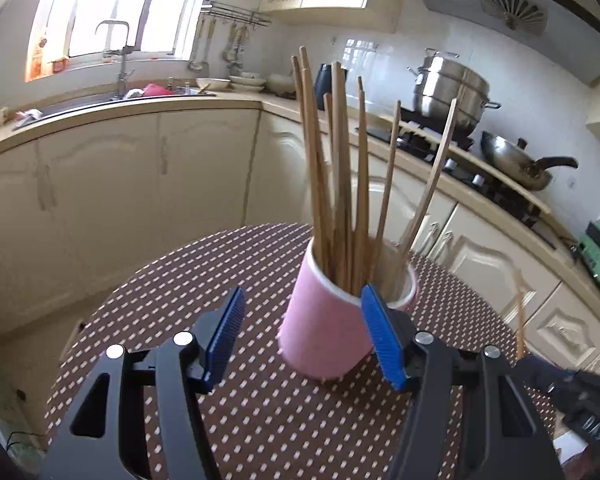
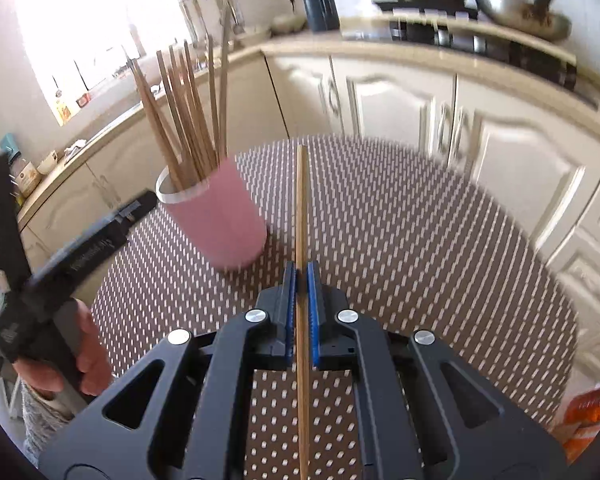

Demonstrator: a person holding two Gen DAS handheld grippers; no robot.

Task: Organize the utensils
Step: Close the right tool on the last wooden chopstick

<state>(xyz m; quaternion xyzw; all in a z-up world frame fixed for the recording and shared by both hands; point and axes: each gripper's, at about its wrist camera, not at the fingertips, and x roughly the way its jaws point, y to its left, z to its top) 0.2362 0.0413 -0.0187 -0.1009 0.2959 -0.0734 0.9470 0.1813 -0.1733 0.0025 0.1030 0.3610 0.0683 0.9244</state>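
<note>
Right wrist view looks down along a single chopstick (image 2: 302, 208) pinched between the closed blue pads of the right gripper (image 2: 301, 280); the stick runs straight through the jaws, its far end pointing away over the table (image 2: 420, 240) and its near end passing back under the camera. Holding it near the middle likely keeps it balanced and easy to aim at the cup (image 2: 216, 220), which stands just to the left and ahead, apart from the stick. The cup is a smooth pink cylinder with a white rim and inside, and it seems to lean slightly. A bundle of chopsticks (image 2: 184, 120) fans out of it: slim, straight, pale brown sticks that look like wood or bamboo. The table is round, covered in a brown mat with rows of small white dashes. Left wrist view shows the left gripper (image 1: 302, 332) with its jaws wide apart and nothing between them. Its ribbed blue pads (image 1: 382, 336) sit around the near side of the cup (image 1: 320, 328); the right pad overlaps the rim, though contact cannot be judged. This placement appears meant to steady the cup while the next stick goes in. Cream cabinets, a sink and a stove with steel pots ring the room.
</note>
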